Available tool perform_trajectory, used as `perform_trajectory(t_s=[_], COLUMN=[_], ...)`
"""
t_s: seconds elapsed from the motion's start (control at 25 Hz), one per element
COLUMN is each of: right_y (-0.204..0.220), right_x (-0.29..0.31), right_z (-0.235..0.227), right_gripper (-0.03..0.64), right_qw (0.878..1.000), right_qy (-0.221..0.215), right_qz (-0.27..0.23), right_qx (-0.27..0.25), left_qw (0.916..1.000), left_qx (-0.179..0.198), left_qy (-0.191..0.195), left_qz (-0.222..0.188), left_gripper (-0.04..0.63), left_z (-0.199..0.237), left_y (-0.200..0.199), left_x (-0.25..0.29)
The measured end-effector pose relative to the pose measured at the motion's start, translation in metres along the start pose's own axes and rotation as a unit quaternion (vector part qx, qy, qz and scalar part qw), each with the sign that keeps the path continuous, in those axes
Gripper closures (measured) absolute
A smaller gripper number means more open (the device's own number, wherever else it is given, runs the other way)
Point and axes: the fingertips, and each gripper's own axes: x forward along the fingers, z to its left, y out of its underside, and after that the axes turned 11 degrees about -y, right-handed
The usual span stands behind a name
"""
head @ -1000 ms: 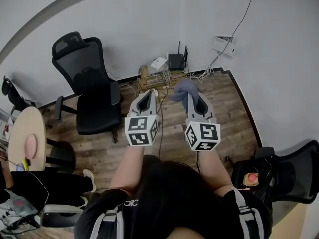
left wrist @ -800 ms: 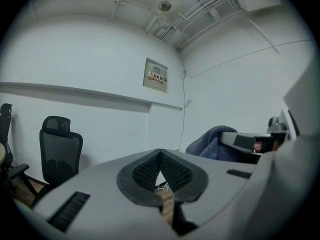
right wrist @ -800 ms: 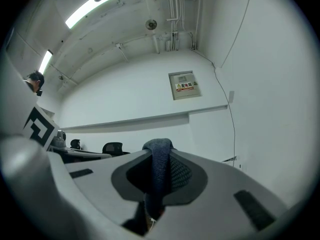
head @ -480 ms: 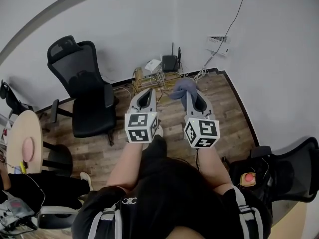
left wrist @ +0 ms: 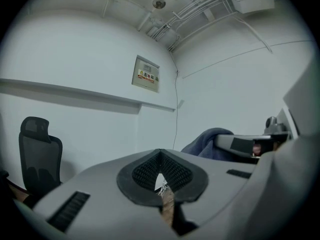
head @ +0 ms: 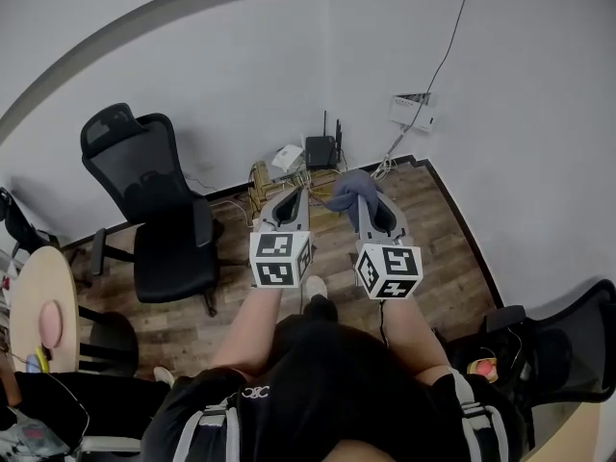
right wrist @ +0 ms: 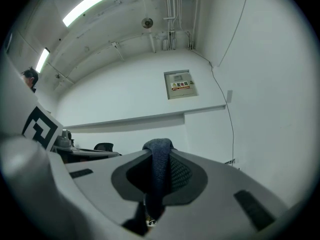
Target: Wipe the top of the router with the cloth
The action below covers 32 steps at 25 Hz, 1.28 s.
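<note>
Brown wood floor point(head: 435, 227) below jaws open; ahead, white cable tangle point(head: 292, 175) round black router w/ antennas point(head: 319, 150); black mesh office chair point(head: 159, 215) to L.

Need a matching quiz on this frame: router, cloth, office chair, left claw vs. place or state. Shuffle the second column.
1. black router with upright antennas
2. blue-grey fabric cloth
3. black mesh office chair
4. left claw

A. shut, nothing in it
B. against the white wall, near the room corner
C. pinched in the right claw
D. on the wood floor, at the left of the head view

Pairs: 1-B, 2-C, 3-D, 4-A
</note>
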Motion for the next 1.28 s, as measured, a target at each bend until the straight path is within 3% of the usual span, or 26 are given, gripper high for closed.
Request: perform_trajectory(t_s=[0.28, 0.56, 0.92, 1.28], right_y=[0.014, 0.023, 0.049, 0.079], right_x=[0.065, 0.137, 0.240, 0.336], right_z=[-0.048, -0.099, -0.118, -0.134], right_gripper=[0.594, 0.594, 0.594, 0.594], right_qw=[1.000, 0.999, 0.998, 0.994], right_qy=[0.011, 0.037, 0.014, -0.013], right_qz=[0.017, 0.025, 0.061, 0.107], right_qx=[-0.007, -0.006, 0.011, 0.004], left_qw=[0.9995, 0.9989, 0.9964, 0.9900], left_qx=[-0.022, -0.014, -0.038, -0.089], left_qy=[0.013, 0.018, 0.001, -0.029], left_qz=[0.020, 0.041, 0.076, 0.106], left_gripper=[0.595, 0.595, 0.595, 0.594], left_z=[0.011, 0.031, 0.088, 0.147], left_y=[0.011, 0.012, 0.030, 0.057], left_x=[0.089, 0.174, 0.258, 0.335])
